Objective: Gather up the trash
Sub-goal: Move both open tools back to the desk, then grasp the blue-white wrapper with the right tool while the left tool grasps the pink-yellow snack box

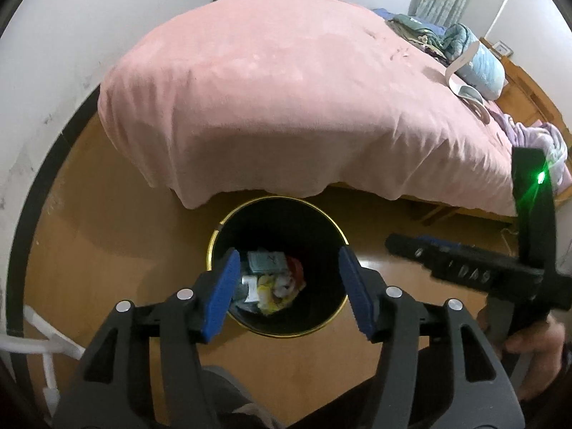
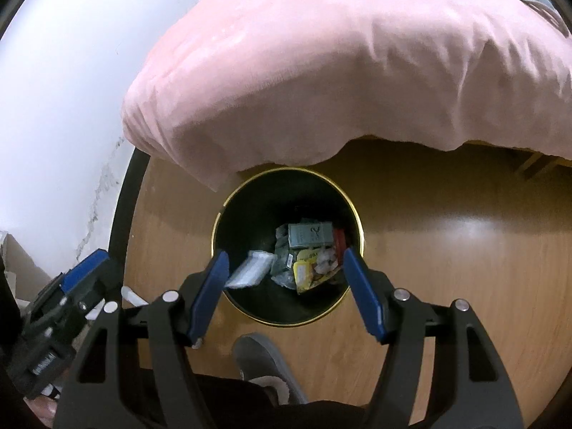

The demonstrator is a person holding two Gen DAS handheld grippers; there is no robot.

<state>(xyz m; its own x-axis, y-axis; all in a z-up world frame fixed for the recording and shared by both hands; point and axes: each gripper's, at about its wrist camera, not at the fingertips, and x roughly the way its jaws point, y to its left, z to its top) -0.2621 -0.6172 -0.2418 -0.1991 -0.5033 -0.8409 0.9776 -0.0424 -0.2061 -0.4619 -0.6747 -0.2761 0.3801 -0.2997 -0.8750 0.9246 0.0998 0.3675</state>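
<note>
A black trash bin with a gold rim (image 1: 214,239) stands on the wooden floor at the foot of the bed; it also shows in the right wrist view (image 2: 357,214). Inside lie wrappers (image 1: 275,286), among them a grey-green box (image 2: 310,235), a yellow packet (image 2: 307,273) and a white packet (image 2: 250,268). My left gripper (image 1: 287,282) is open and empty above the bin. My right gripper (image 2: 286,279) is open and empty above the bin too. The right gripper's body (image 1: 475,268) shows at the right of the left wrist view.
A bed with a pink blanket (image 1: 286,89) overhangs the bin's far side. Bedding and clothes (image 1: 464,53) lie on its far right. A white wall (image 2: 53,107) is at the left. A grey slipper (image 2: 264,364) stands on the floor near the bin.
</note>
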